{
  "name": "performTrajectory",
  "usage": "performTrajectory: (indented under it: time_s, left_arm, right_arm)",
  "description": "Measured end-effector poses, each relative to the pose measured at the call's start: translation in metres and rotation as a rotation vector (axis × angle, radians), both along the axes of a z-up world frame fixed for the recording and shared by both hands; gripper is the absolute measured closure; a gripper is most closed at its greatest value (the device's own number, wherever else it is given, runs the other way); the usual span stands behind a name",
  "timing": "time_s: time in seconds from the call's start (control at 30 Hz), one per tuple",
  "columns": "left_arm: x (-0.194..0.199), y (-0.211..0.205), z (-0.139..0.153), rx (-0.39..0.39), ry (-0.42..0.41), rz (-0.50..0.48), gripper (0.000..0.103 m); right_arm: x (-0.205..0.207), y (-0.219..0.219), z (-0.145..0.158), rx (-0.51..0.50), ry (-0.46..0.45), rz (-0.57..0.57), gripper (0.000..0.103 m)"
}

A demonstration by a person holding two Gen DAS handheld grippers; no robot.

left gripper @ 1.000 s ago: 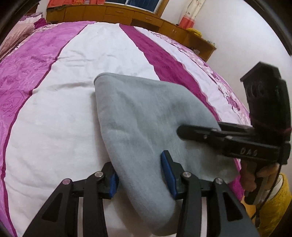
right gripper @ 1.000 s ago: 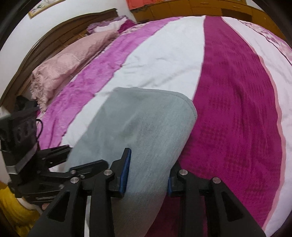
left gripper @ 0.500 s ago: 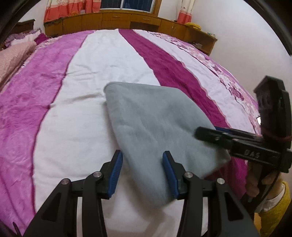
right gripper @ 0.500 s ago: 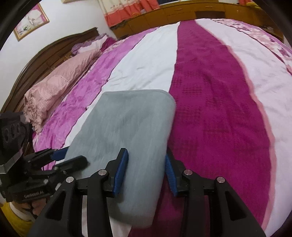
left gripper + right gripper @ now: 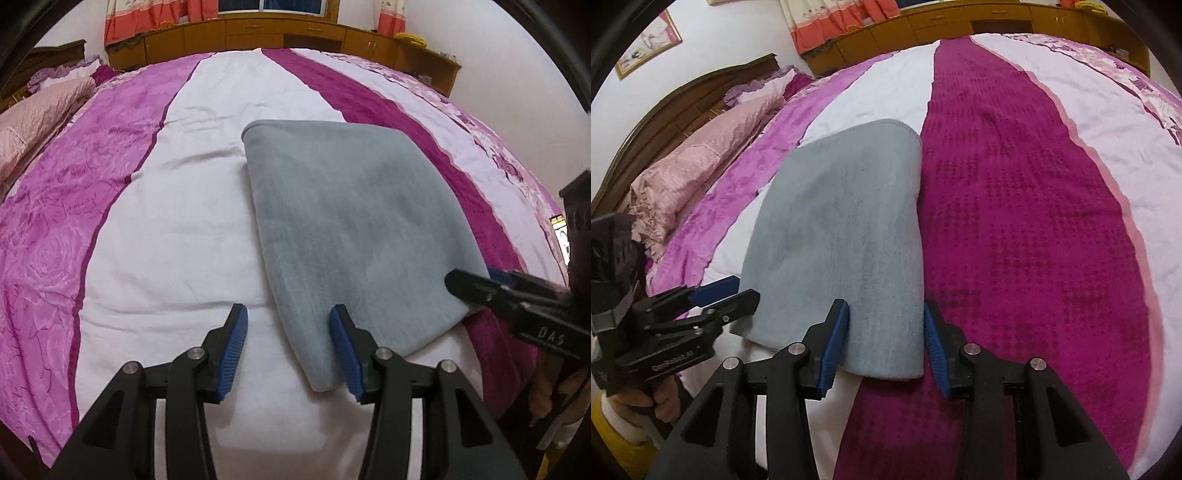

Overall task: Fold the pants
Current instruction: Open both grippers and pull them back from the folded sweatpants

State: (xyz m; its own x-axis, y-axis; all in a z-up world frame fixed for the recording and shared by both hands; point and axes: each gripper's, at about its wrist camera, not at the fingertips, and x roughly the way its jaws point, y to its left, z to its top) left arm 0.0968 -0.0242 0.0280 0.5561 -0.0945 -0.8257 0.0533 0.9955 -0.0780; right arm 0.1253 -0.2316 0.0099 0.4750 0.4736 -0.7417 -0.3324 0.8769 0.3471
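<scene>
The grey pants (image 5: 347, 225) lie folded into a flat rectangle on the striped bed; they also show in the right wrist view (image 5: 846, 236). My left gripper (image 5: 288, 347) is open and empty, just off the pants' near left corner. My right gripper (image 5: 886, 343) is open and empty, its jaws either side of the near right corner without holding it. The right gripper also shows in the left wrist view (image 5: 476, 284) at the pants' right edge, and the left gripper in the right wrist view (image 5: 727, 291) at their left edge.
The bed cover (image 5: 177, 221) has pink, white and magenta stripes. A pink pillow (image 5: 698, 170) lies by the wooden headboard (image 5: 683, 103) at the left. Wooden cabinets (image 5: 280, 33) and orange curtains stand beyond the bed's far end.
Both grippers have drawn back toward the near edge and risen off the pants. The pants have dropped flat onto the bed.
</scene>
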Motion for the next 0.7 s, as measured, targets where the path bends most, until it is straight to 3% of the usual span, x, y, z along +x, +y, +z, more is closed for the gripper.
performTrajectory:
  time_s: [0.2,0.5,0.57,0.63,0.7]
  left_arm:
    - [-0.003,0.007,0.002,-0.046,0.003,0.044,0.047]
    - [-0.030,0.004,0.019,-0.046,0.013,0.065,0.047]
    - [-0.038,0.001,0.019,-0.032,0.026,0.054,0.036]
    - [-0.046,-0.003,0.016,-0.007,0.032,0.050,0.027]
    - [-0.053,-0.006,0.012,0.008,0.034,0.052,0.026]
  right_arm:
    - [-0.006,0.004,0.004,-0.024,-0.020,-0.027,0.067]
    - [-0.038,-0.007,0.024,-0.063,-0.052,-0.053,0.067]
    - [-0.047,-0.009,0.026,-0.074,-0.060,-0.060,0.066]
    - [-0.056,-0.010,0.025,-0.098,-0.066,-0.071,0.059]
    - [-0.065,-0.012,0.024,-0.131,-0.078,-0.090,0.040]
